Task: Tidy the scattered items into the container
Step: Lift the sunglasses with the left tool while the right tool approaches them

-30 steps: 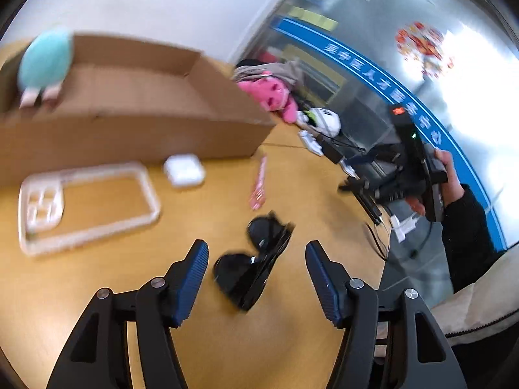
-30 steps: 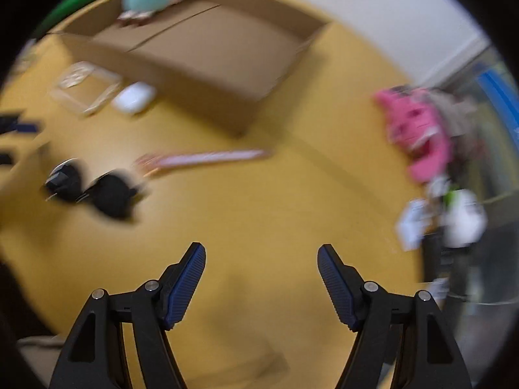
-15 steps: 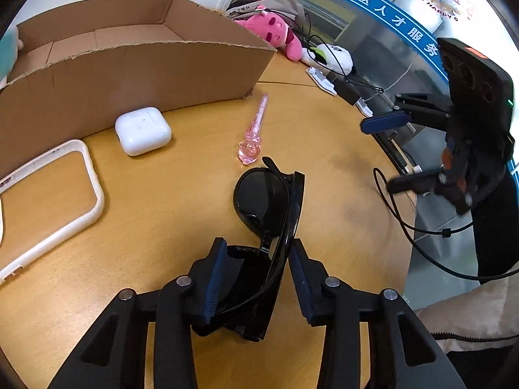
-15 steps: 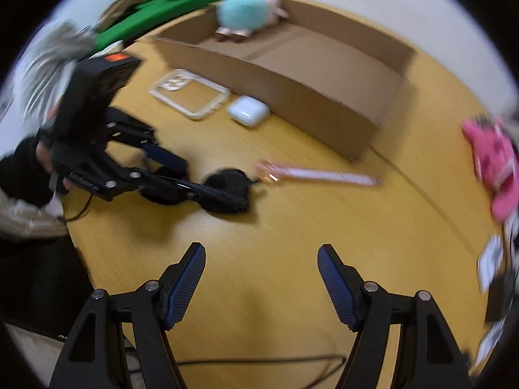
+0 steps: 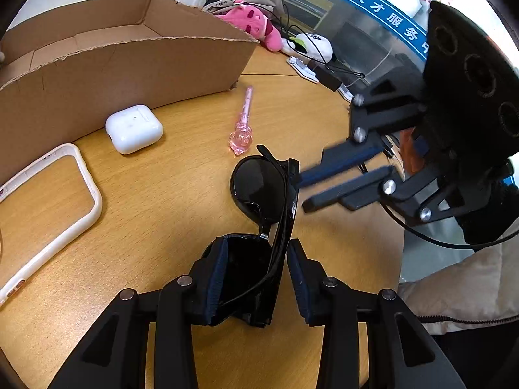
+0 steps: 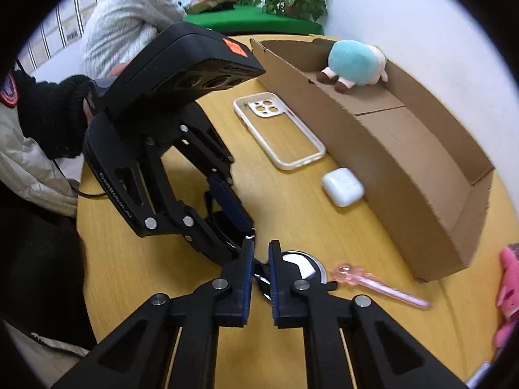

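Sunglasses [image 5: 264, 214], lower centre of frame: I am pinching one lens in the left gripper [image 5: 256, 278], while the right gripper [image 6: 259, 269], nearly closed, is nipping the far end. Next, I am lifting toward the box [image 5: 129, 64], upper left.

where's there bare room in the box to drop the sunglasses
Most of the cardboard box floor is bare; only the teal plush sits at its far end. Outside, the earbud case, phone case and pink pen line its near wall.
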The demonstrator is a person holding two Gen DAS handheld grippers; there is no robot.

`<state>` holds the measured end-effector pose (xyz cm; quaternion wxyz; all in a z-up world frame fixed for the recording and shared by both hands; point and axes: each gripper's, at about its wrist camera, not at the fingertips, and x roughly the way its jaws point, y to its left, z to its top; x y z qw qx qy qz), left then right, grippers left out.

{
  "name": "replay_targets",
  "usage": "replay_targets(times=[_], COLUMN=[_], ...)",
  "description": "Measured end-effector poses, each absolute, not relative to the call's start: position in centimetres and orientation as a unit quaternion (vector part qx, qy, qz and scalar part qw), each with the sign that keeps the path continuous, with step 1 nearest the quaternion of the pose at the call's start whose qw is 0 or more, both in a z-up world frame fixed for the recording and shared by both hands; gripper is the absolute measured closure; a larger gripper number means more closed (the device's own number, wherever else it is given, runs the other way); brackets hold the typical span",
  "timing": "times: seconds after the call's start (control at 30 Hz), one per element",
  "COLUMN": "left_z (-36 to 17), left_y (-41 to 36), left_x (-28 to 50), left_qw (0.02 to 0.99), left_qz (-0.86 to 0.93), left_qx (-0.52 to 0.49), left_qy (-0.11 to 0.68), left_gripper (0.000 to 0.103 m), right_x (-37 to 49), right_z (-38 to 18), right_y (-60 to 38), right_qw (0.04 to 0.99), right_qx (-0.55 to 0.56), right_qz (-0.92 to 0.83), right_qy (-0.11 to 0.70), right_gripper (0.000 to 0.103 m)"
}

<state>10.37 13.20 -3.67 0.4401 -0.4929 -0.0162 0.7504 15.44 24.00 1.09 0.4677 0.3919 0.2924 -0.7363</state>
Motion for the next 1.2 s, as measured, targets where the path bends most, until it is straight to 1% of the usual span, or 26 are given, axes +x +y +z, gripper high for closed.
replay_targets(times=[0.13,0.23,0.33,0.43,0.53,0.57,0.6,0.63,0.67,0.7,0.73,0.87,1.03,1.1,1.2], left_z=[-3.7,-3.3,-1.7,-1.5,-3.1,-3.4,-3.4,-3.3,-3.2,-3.2,-3.2,-3.0,-2.8,-2.7,-2.7], left_y=[13.2,13.1,12.4,12.5,13.0,13.0,12.8,12.7,12.6,12.5,12.3,11.9,12.1,12.1,12.0], left_x=[10.4,10.7,11.4,11.9,11.6,11.5,11.5,11.4,11.3,11.3,11.3,11.5,12.0,12.0,11.9], left_qw=[0.444,0.439,0.446,0.445,0.434,0.436,0.439,0.438,0.436,0.435,0.437,0.450,0.470,0.477,0.483], left_qz=[0.749,0.755,0.763,0.766,0.757,0.755,0.755,0.755,0.756,0.757,0.757,0.750,0.740,0.734,0.729], left_qx=[-0.492,-0.488,-0.467,-0.464,-0.488,-0.489,-0.486,-0.488,-0.488,-0.487,-0.486,-0.483,-0.473,-0.473,-0.473], left_qy=[-0.013,-0.002,-0.014,0.001,0.018,0.019,0.017,0.016,0.018,0.022,0.025,0.043,0.088,0.095,0.101], left_gripper=[0.063,0.063,0.062,0.048,0.048,0.050,0.050,0.050,0.051,0.051,0.051,0.051,0.051,0.052,0.053], right_x=[15.3,15.1,15.2,15.1,15.3,15.4,15.6,15.7,16.0,16.2,16.3,16.4,17.0,17.2,16.8], right_z=[-0.8,-0.8,-0.9,-0.8,-0.7,-0.4,0.0,0.3,0.7,1.1,1.2,1.2,0.5,-0.1,-0.2], right_y=[23.8,24.1,24.3,24.5,24.7,24.8,25.2,25.5,26.0,26.5,26.7,27.0,24.5,23.4,23.3], right_qw=[0.456,0.454,0.450,0.447,0.447,0.448,0.451,0.451,0.449,0.445,0.441,0.436,0.465,0.474,0.474], right_qx=[0.421,0.424,0.426,0.429,0.430,0.428,0.425,0.421,0.415,0.409,0.405,0.391,0.367,0.364,0.371], right_qz=[-0.734,-0.741,-0.746,-0.749,-0.753,-0.753,-0.754,-0.756,-0.760,-0.763,-0.766,-0.765,-0.735,-0.721,-0.724], right_qy=[0.276,0.253,0.244,0.234,0.223,0.221,0.219,0.219,0.221,0.228,0.236,0.268,0.329,0.352,0.336], right_gripper=[0.099,0.099,0.099,0.099,0.097,0.095,0.087,0.071,0.061,0.046,0.043,0.043,0.043,0.045,0.045])
